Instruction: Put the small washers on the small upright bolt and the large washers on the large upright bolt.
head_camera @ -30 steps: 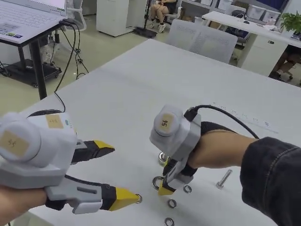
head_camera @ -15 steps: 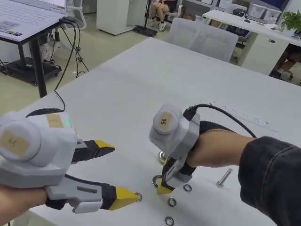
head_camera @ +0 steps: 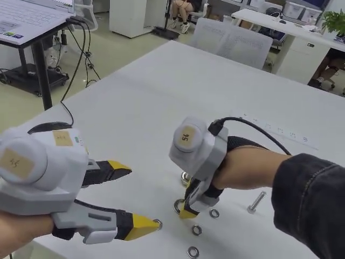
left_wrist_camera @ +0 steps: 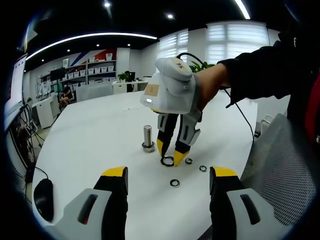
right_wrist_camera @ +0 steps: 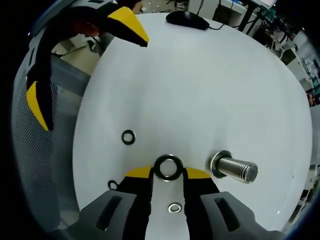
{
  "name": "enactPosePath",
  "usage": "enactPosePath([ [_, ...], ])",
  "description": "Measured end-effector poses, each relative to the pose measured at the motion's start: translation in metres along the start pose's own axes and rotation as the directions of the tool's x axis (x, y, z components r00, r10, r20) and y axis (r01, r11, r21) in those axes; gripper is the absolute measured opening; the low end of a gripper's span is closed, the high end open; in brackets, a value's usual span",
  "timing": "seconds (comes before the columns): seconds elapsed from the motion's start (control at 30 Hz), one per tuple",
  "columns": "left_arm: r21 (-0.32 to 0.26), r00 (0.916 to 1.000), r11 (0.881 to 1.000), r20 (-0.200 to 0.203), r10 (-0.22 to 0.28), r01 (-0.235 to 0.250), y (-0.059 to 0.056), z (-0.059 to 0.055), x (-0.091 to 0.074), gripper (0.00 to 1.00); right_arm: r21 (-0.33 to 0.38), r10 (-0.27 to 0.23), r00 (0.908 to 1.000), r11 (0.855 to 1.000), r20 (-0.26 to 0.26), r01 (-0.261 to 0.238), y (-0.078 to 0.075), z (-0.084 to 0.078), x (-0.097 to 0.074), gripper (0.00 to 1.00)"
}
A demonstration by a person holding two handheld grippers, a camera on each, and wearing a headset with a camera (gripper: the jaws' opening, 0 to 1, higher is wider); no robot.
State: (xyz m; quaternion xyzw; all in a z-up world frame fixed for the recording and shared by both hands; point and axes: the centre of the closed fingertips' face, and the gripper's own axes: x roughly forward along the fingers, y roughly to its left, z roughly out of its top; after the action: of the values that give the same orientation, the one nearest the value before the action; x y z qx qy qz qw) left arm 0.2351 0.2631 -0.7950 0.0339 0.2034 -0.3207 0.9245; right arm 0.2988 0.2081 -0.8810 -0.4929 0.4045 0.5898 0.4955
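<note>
A large washer (right_wrist_camera: 168,167) lies on the white table (head_camera: 161,97), pinched between the yellow tips of my right gripper (right_wrist_camera: 168,173), which is shut on it. Just beside it the large upright bolt (right_wrist_camera: 234,169) stands on its head, also in the left gripper view (left_wrist_camera: 147,137). Small washers (head_camera: 214,213) (head_camera: 197,230) (head_camera: 193,252) lie scattered near the right gripper (head_camera: 185,210). Another small washer (head_camera: 157,223) lies by a tip of my left gripper (head_camera: 132,197), which hovers open with nothing between its jaws (left_wrist_camera: 169,172).
A loose bolt (head_camera: 256,202) lies on its side to the right. A black mouse (right_wrist_camera: 185,19) and its cable sit near the table's left edge. Grey chairs (head_camera: 232,46) stand at the far edge; a laptop stand (head_camera: 32,27) is left of the table.
Almost nothing: the right gripper stays on the large washer beside the bolt, and the left gripper holds still. The head camera has tilted slightly.
</note>
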Motion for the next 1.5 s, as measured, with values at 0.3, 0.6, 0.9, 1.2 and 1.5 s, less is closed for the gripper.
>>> enactPosePath([
  [0.3, -0.002, 1.0000, 1.000, -0.001, -0.003, 0.003, -0.0002, -0.0010, 0.0026, 0.65, 0.004, -0.001, 1.0000, 1.000, -0.005, 0.001, -0.0008, -0.0007, 0.0004, 0.24],
  [0.6, -0.003, 0.9999, 1.000, -0.005, -0.009, 0.009, -0.0012, -0.0014, 0.0055, 0.65, 0.010, -0.010, 0.9997, 1.000, -0.020, 0.010, -0.0005, -0.0005, 0.0007, 0.24],
  [0.9, 0.008, 0.9999, 1.000, -0.006, -0.011, 0.011, -0.0016, 0.0015, 0.0064, 0.65, 0.030, -0.008, 1.0000, 1.000, -0.002, 0.008, -0.0019, -0.0014, 0.0005, 0.24],
  [1.2, 0.012, 1.0000, 1.000, 0.002, 0.002, -0.002, 0.0003, 0.0044, 0.0008, 0.65, 0.031, -0.007, 1.0000, 0.999, 0.003, 0.007, -0.0026, 0.0000, 0.0001, 0.23],
  [1.5, 0.009, 1.0000, 1.000, 0.001, 0.005, -0.005, 0.0030, 0.0038, -0.0013, 0.65, 0.016, -0.007, 0.9999, 1.000, -0.012, 0.007, 0.0021, -0.0013, -0.0022, 0.23],
])
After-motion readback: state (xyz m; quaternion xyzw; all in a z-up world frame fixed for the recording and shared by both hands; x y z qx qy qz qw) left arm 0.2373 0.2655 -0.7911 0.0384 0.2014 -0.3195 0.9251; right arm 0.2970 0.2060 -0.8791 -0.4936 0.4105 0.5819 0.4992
